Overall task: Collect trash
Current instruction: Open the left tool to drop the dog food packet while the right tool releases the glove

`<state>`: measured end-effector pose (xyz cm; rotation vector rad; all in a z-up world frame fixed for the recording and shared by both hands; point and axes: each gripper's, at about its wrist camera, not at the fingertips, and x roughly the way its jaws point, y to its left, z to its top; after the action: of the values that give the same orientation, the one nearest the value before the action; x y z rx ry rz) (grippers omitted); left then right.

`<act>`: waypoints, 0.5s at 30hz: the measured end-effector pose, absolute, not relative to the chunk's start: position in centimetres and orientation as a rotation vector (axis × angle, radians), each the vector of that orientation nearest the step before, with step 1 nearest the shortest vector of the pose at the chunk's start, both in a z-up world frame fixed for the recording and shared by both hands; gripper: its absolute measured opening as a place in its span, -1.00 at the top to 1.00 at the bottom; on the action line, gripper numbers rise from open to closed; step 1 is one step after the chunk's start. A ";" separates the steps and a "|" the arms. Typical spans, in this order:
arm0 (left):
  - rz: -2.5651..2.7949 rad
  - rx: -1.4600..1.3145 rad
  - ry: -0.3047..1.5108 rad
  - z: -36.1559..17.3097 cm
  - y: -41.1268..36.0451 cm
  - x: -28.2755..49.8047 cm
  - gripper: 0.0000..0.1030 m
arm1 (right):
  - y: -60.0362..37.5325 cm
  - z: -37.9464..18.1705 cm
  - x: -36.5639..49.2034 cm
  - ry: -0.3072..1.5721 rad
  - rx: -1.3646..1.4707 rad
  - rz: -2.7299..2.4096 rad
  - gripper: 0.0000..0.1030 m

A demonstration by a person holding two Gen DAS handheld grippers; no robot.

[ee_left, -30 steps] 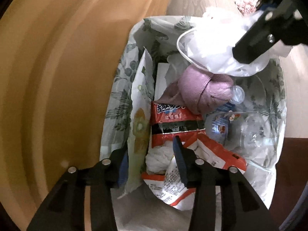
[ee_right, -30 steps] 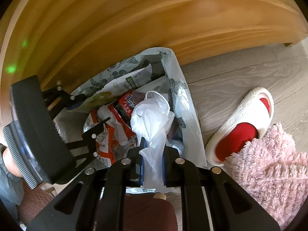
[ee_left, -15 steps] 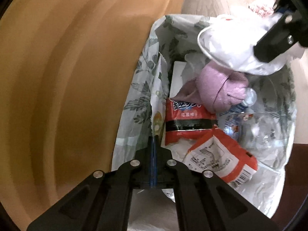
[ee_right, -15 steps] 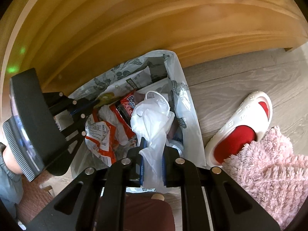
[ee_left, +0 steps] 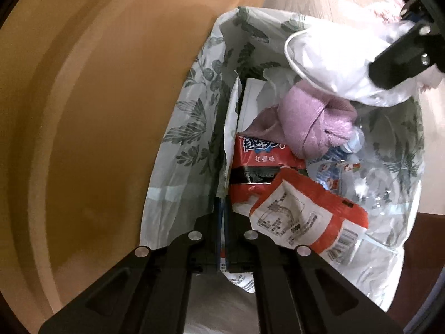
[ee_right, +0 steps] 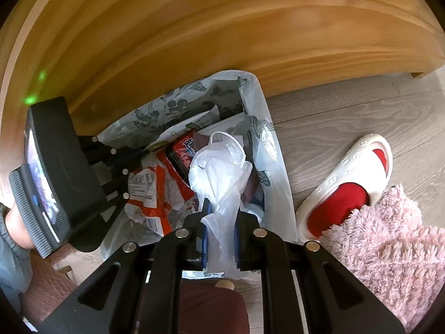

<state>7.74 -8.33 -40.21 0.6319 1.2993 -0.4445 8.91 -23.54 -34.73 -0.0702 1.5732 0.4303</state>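
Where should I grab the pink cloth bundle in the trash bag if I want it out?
Judging by its pose, take the pink cloth bundle on its rounded upper bulge, coming straight down from above; the white plastic bag held by the right gripper overhangs its far side.

Trash bag (ee_left: 192,128) against wooden panel (ee_left: 97,111)

the red snack packet (ee_left: 261,164) in the leaf-printed trash bag (ee_left: 192,128) carries large white chinese characters, too distorted to read surely, above a smaller line "红糖味". the red-and-white wrapper (ee_left: 306,217) beside it shows a barcode and fine print too small to read.
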 end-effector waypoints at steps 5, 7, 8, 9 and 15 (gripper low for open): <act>-0.428 0.616 1.268 -37.4 -8.2 7.4 0.63 | -23.4 -34.4 8.9 1.556 -0.074 0.448 0.74; -0.421 0.602 1.248 -36.3 -8.1 7.1 0.49 | -23.4 -34.2 8.9 1.543 -0.084 0.453 0.74; -0.416 0.599 1.245 -35.9 -8.1 6.9 0.40 | -23.4 -34.1 8.9 1.538 -0.086 0.454 0.74; -0.410 0.594 1.243 -35.7 -8.4 6.5 0.33 | -23.5 -34.0 8.9 1.533 -0.085 0.456 0.74; -0.366 0.548 1.227 -33.3 -8.3 5.2 0.02 | -23.2 -33.7 8.7 1.512 -0.101 0.474 0.74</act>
<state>5.16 -8.30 -33.30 0.5476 1.2272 -0.3663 8.67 -23.19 -33.73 -0.1007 1.5122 0.4738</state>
